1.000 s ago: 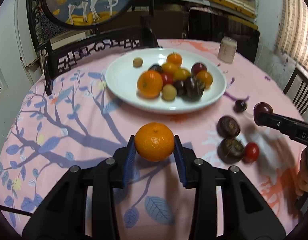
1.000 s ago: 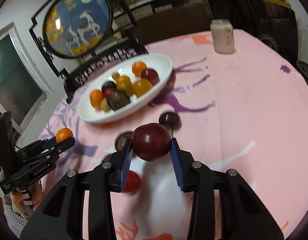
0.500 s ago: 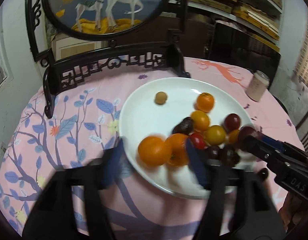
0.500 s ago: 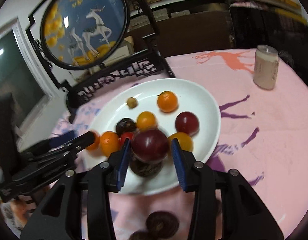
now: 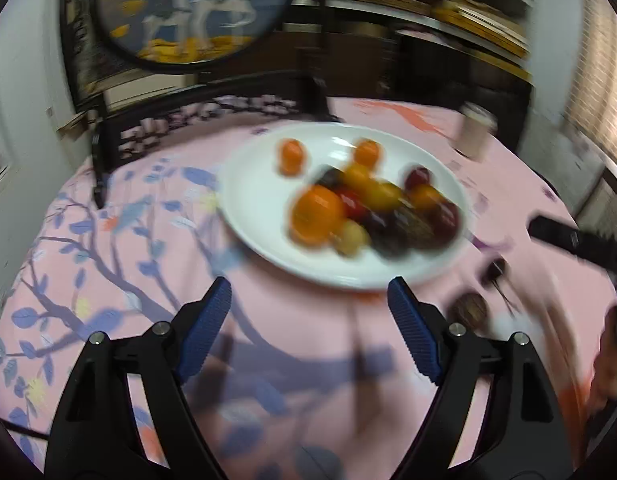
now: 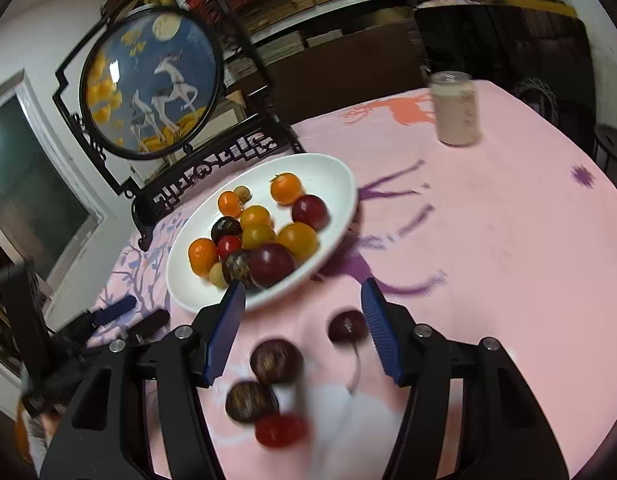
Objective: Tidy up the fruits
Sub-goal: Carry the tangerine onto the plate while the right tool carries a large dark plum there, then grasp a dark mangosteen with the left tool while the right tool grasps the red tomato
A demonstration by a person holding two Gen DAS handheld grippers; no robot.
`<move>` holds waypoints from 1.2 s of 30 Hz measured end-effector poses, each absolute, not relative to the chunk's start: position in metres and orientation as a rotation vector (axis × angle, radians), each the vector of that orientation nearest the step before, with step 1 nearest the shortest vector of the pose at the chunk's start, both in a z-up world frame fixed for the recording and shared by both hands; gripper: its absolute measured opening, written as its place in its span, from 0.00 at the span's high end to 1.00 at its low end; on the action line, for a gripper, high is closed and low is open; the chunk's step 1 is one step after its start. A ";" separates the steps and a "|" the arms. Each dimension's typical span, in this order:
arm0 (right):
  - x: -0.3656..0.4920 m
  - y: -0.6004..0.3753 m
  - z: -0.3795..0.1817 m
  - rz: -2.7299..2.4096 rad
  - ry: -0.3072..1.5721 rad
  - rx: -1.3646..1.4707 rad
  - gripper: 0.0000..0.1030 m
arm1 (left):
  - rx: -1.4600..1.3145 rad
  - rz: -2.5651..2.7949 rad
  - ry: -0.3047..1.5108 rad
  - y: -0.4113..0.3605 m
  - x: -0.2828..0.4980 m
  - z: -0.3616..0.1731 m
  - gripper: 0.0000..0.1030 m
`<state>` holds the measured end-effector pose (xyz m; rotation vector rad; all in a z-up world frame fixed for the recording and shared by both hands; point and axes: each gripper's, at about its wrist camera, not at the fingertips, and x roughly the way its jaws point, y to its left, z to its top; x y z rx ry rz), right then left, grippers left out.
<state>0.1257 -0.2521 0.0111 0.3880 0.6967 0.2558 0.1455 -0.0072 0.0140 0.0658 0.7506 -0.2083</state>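
A white plate [image 5: 252,204] [image 6: 328,176] holds several oranges, tomatoes and dark plums, among them a large orange [image 5: 317,213] and a dark red plum [image 6: 271,265]. My left gripper [image 5: 308,330] is open and empty, just short of the plate's near rim. My right gripper [image 6: 302,328] is open and empty, above the cloth in front of the plate. On the cloth below it lie a cherry [image 6: 347,327], two dark round fruits [image 6: 275,361] [image 6: 250,401] and a red tomato [image 6: 279,430]. The left wrist view is blurred.
A pink patterned cloth [image 6: 488,240] covers the round table. A pale jar [image 6: 456,108] [image 5: 476,130] stands at the far right. A carved black stand with a round deer picture [image 6: 152,88] stands behind the plate. The left gripper shows at the right wrist view's left edge [image 6: 108,316].
Both grippers have let go of their fruit onto the plate, opened, and pulled back toward me. The orange and the dark red plum now lie among the fruit on the plate.
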 end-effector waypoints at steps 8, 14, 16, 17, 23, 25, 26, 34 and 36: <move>0.093 -0.278 0.017 0.221 0.648 0.446 0.31 | 0.232 -0.334 0.723 -0.065 0.113 0.003 0.19; 0.096 -0.277 0.011 0.241 0.684 0.456 0.30 | 0.261 -0.357 0.758 -0.078 0.115 -0.011 0.17; 0.096 -0.277 0.011 0.242 0.686 0.459 0.30 | 0.267 -0.354 0.758 -0.079 0.116 -0.014 0.10; 0.096 -0.277 0.011 0.244 0.686 0.460 0.30 | 0.272 -0.351 0.755 -0.079 0.116 -0.014 0.09; 0.095 -0.277 0.012 0.245 0.685 0.458 0.31 | 0.282 -0.143 0.746 -0.034 0.124 -0.015 0.07; 0.096 -0.277 0.011 0.245 0.688 0.457 0.31 | 0.237 -0.064 0.769 -0.010 0.127 -0.014 0.11; 0.096 -0.276 0.010 0.250 0.695 0.460 0.31 | 0.205 -0.068 0.777 -0.003 0.128 -0.013 0.12; 0.095 -0.276 0.010 0.248 0.694 0.466 0.30 | 0.282 -0.182 0.700 -0.029 0.106 -0.008 0.14; 0.096 -0.276 0.009 0.250 0.699 0.469 0.31 | 0.316 -0.176 0.712 -0.036 0.109 -0.014 0.14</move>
